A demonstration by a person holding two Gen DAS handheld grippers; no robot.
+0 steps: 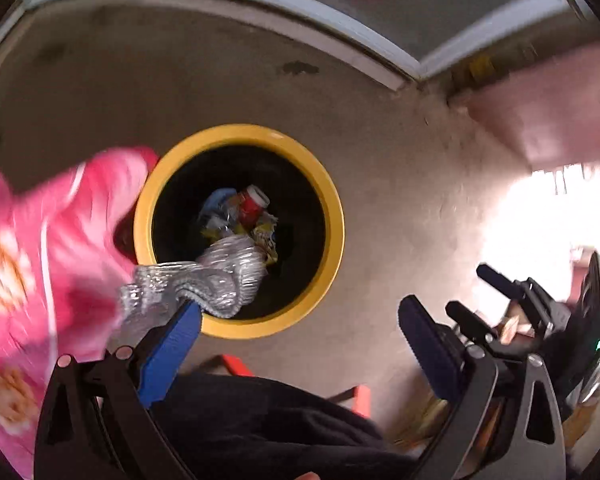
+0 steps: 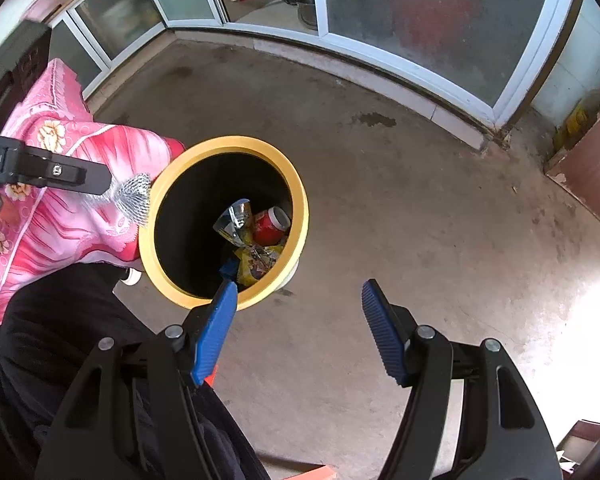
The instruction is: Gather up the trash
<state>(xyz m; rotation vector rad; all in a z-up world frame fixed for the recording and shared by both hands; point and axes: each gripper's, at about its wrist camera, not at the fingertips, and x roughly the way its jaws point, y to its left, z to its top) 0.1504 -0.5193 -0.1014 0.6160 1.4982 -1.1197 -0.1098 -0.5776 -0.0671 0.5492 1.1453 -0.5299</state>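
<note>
A yellow-rimmed bin (image 1: 332, 208) stands on the concrete floor and holds a red can (image 1: 254, 205) and crumpled wrappers (image 1: 266, 238). My left gripper (image 1: 300, 312) hangs over its near rim with its jaws wide apart. A crinkled silver wrapper (image 1: 204, 284) drapes over its left fingertip, half above the bin's mouth. In the right wrist view the bin (image 2: 296, 184) sits ahead, the silver wrapper (image 2: 134, 196) shows at its left rim, and the can (image 2: 270, 226) lies inside. My right gripper (image 2: 298, 300) is open and empty just right of the bin.
A pink flowered cloth (image 2: 64, 200) lies left of the bin, touching it. The person's dark trousers (image 2: 80, 340) fill the lower left. Glass-fronted cabinets (image 2: 400, 32) run along the far side. A brown door (image 2: 596, 184) is at the right. An orange frame (image 1: 236, 364) shows near my legs.
</note>
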